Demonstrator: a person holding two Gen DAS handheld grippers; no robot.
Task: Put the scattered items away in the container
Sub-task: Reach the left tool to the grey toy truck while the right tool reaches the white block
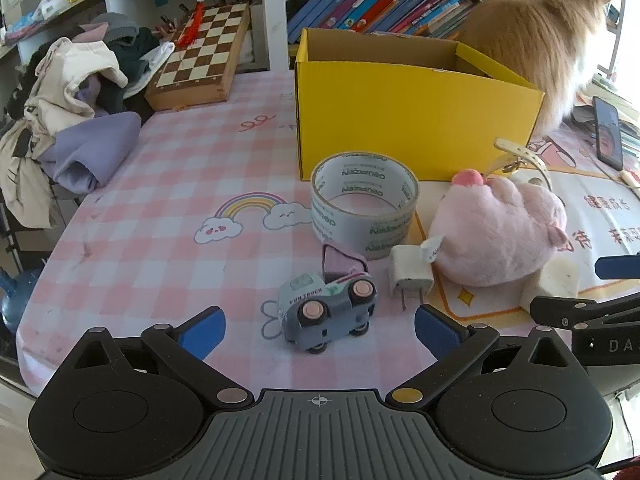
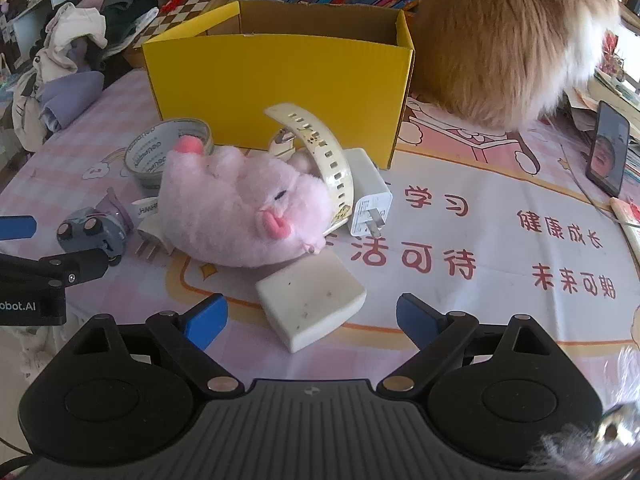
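Observation:
A yellow cardboard box (image 1: 416, 112) (image 2: 280, 80) stands open on the pink checked tablecloth. In front of it lie a tape roll (image 1: 364, 204) (image 2: 168, 152), a pink plush pig (image 1: 496, 232) (image 2: 240, 212), a cream watch strap (image 2: 320, 148), two white plug chargers (image 1: 410, 276) (image 2: 370, 200) and a white soap-like block (image 2: 310, 304). A grey toy truck (image 1: 328, 312) (image 2: 94, 232) sits just ahead of my left gripper (image 1: 320, 330), which is open and empty. My right gripper (image 2: 310, 320) is open, with the white block's near end between its blue fingertips, untouched.
A fluffy orange cat (image 2: 508, 40) (image 1: 540, 36) sits beside the box at the right. A phone (image 2: 608, 148) lies at the far right. A heap of clothes (image 1: 76, 100) and a chessboard (image 1: 200, 56) fill the left; books (image 1: 380, 0) line the shelf behind.

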